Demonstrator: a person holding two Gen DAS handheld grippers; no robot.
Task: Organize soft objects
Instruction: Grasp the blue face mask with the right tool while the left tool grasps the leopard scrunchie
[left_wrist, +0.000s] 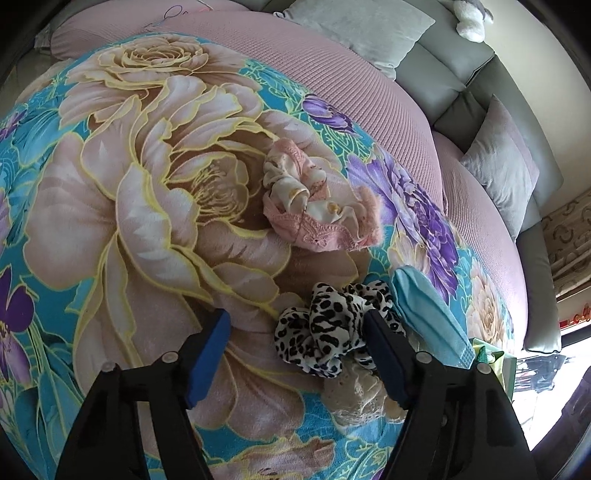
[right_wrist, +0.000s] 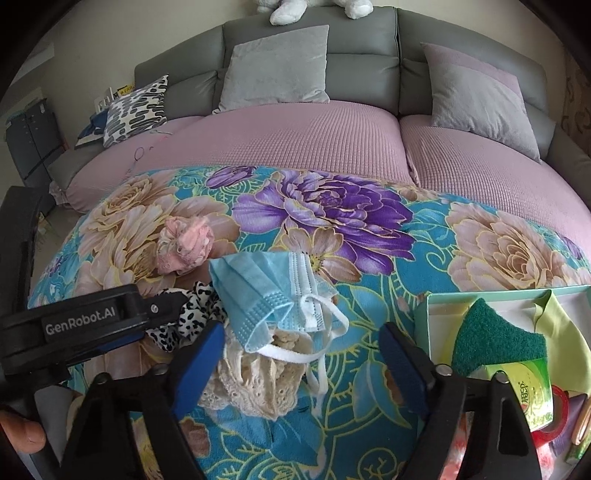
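On the floral blanket (left_wrist: 110, 221) lie a pink lace scrunchie (left_wrist: 314, 199), a black-and-white leopard scrunchie (left_wrist: 328, 328), a beige lace scrunchie (left_wrist: 362, 398) and a blue face mask (left_wrist: 428, 317). My left gripper (left_wrist: 299, 354) is open, its right finger resting over the leopard scrunchie. In the right wrist view my right gripper (right_wrist: 303, 365) is open around the beige lace scrunchie (right_wrist: 258, 380) and the mask (right_wrist: 266, 291) that lies on it. The leopard scrunchie (right_wrist: 188, 314) and pink scrunchie (right_wrist: 184, 240) lie to the left, beside the left gripper body.
A pale green box (right_wrist: 443, 306) at the right holds a green scouring pad (right_wrist: 495, 339), yellow cloth and packets. Grey cushions (right_wrist: 280, 66) and a patterned cushion (right_wrist: 136, 110) lean on the grey headboard behind the pink bedcover (right_wrist: 295, 140).
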